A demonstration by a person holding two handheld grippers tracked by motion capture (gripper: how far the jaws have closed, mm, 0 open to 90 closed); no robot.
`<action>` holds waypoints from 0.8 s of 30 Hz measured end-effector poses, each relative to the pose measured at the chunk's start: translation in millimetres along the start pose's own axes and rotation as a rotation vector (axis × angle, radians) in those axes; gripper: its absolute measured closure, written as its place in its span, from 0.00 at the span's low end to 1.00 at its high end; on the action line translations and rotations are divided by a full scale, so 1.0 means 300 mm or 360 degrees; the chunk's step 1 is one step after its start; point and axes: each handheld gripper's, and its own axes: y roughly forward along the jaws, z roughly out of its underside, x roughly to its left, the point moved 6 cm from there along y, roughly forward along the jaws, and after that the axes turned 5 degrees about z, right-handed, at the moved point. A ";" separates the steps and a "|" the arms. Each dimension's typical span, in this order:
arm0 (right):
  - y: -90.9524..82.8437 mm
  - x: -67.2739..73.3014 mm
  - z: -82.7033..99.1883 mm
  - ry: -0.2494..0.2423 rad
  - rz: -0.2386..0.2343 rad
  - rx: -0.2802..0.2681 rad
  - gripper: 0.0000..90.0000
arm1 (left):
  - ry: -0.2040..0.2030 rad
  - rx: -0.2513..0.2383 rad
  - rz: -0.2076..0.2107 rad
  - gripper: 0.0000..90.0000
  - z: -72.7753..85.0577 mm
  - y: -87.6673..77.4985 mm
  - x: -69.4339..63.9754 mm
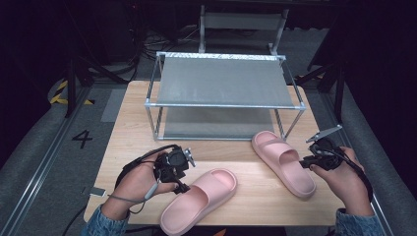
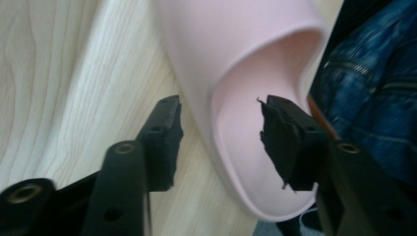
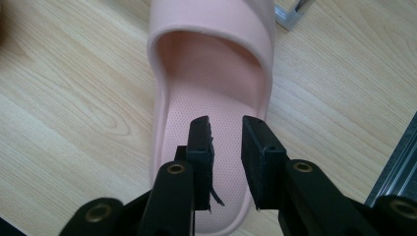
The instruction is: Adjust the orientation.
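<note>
Overhead lighting falls evenly on the wooden table [image 1: 137,123]; the surroundings beyond its edges sink into near-black. The shelf rack [image 1: 223,81] casts a soft shadow on the table's far half. The high view is soft, low in detail. In the left gripper view the jaws at the bottom edge are blurred and a pale glare washes the wood grain at upper left. The right gripper view is sharper, with grain crisp and mild softness on the near jaws.

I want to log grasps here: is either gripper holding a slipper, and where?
Neither: the left gripper straddles the near pink foam slipper's side wall without pressing; the right gripper hovers open.
</note>
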 end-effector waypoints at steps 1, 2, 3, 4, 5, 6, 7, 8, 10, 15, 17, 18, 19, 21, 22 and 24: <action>0.000 0.001 -0.001 -0.0001 0.0002 -0.0001 0.83 | 0.0011 0.0024 -0.0014 0.53 0.002 0.006 0.002; 0.001 0.001 -0.001 -0.0003 0.0002 0.0001 0.82 | 0.0025 0.0038 -0.0014 0.52 0.003 0.012 0.004; 0.001 0.002 -0.001 -0.0004 0.0003 0.0002 0.82 | 0.0040 0.0059 -0.0011 0.51 0.004 0.022 0.004; 0.002 0.003 -0.002 -0.0006 0.0001 0.0002 0.82 | 0.0047 0.0081 -0.0009 0.50 0.004 0.034 0.004; 0.002 0.003 -0.002 -0.0006 0.0001 0.0002 0.82 | 0.0050 0.0096 -0.0006 0.49 0.004 0.041 0.004; 0.002 0.004 -0.003 -0.0009 -0.0001 0.0002 0.82 | 0.0055 0.0105 -0.0005 0.49 0.003 0.051 0.006; 0.002 0.004 -0.003 -0.0011 -0.0004 0.0001 0.81 | 0.0050 0.0119 0.0006 0.49 0.003 0.060 0.007; 0.002 0.004 -0.003 -0.0013 -0.0003 0.0000 0.81 | 0.0053 0.0130 0.0011 0.49 0.001 0.073 0.009; 0.001 0.004 -0.003 -0.0011 -0.0001 -0.0002 0.81 | 0.0059 0.0154 0.0022 0.49 -0.003 0.084 0.010; 0.001 0.003 -0.002 -0.0008 0.0000 -0.0003 0.81 | 0.0052 0.0135 0.0020 0.52 -0.023 0.103 0.016; 0.002 0.002 -0.003 -0.0011 0.0001 -0.0003 0.80 | 0.0048 0.0110 0.0017 0.54 -0.029 0.111 0.015; 0.003 0.002 -0.003 -0.0010 0.0000 -0.0001 0.80 | 0.0062 0.0118 0.0012 0.57 -0.036 0.110 0.017; 0.003 0.002 -0.003 -0.0013 0.0001 -0.0001 0.80 | 0.0053 0.0080 0.0004 0.61 -0.044 0.114 0.017; 0.003 0.002 -0.004 -0.0011 0.0004 -0.0001 0.80 | 0.0055 0.0054 0.0008 0.73 -0.053 0.114 0.016; 0.003 0.003 -0.004 -0.0011 0.0004 -0.0001 0.80 | 0.0052 0.0059 0.0000 0.78 -0.055 0.110 0.017; 0.002 0.002 -0.004 -0.0012 0.0004 0.0000 0.80 | 0.0049 0.0054 -0.0004 0.83 -0.057 0.109 0.018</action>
